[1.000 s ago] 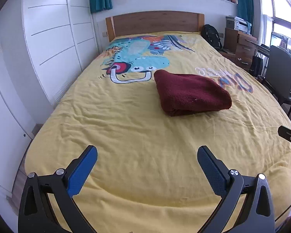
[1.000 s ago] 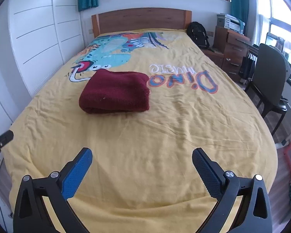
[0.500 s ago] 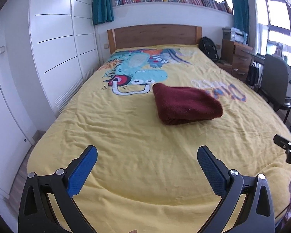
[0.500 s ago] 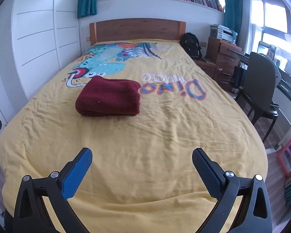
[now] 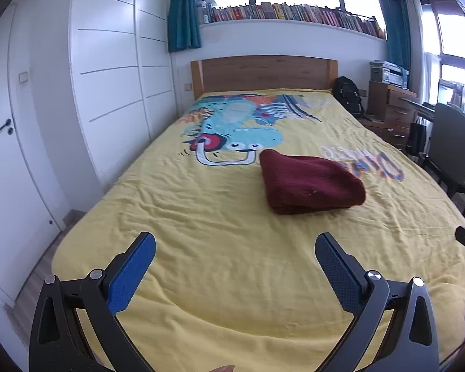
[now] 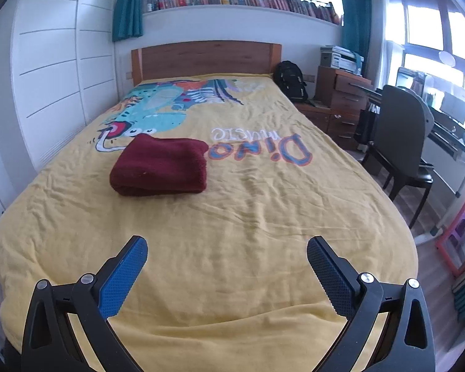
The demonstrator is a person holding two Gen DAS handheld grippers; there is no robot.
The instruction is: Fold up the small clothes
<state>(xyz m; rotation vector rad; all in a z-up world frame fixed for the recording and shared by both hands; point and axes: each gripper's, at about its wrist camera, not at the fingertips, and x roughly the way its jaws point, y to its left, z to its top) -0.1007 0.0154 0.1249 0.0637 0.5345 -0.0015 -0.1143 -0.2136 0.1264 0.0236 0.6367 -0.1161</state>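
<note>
Jaws spread wide on both tools, nothing between them. Left gripper (image 5: 235,248) held above the near end of the bed, blue pads (image 5: 130,274) angled outward, only wrinkled yellow duvet cover (image 5: 220,248) showing in the gap. Right gripper (image 6: 227,251) likewise wide apart and empty-handed, blue pads (image 6: 122,279) flared over the near edge of the same cover (image 6: 232,223)

Farther up the bed, well apart from both tools: folded maroon knit garment (image 5: 310,186), a thick rectangular bundle lying flat on the cover around mid-bed, rounded fold edge facing near. Seen from the right wrist, same bundle (image 6: 161,166) left of centre, its far right corner just touching the "Dino music" lettering (image 6: 263,147). Just beyond its far left corner, the mouth of the printed teal dinosaur (image 5: 238,127)

At the far end, wooden headboard (image 5: 263,73), and above it a long shelf of books (image 5: 288,12) under the window, teal curtains (image 5: 183,15) at either side. Left side: white wardrobe doors (image 5: 108,93). Right side, from far to near: black backpack (image 6: 290,80) on the floor by the bed, wooden drawer unit (image 6: 344,99), grey desk chair (image 6: 403,142). At the right edge of the left wrist view, a small black part of the other tool
</note>
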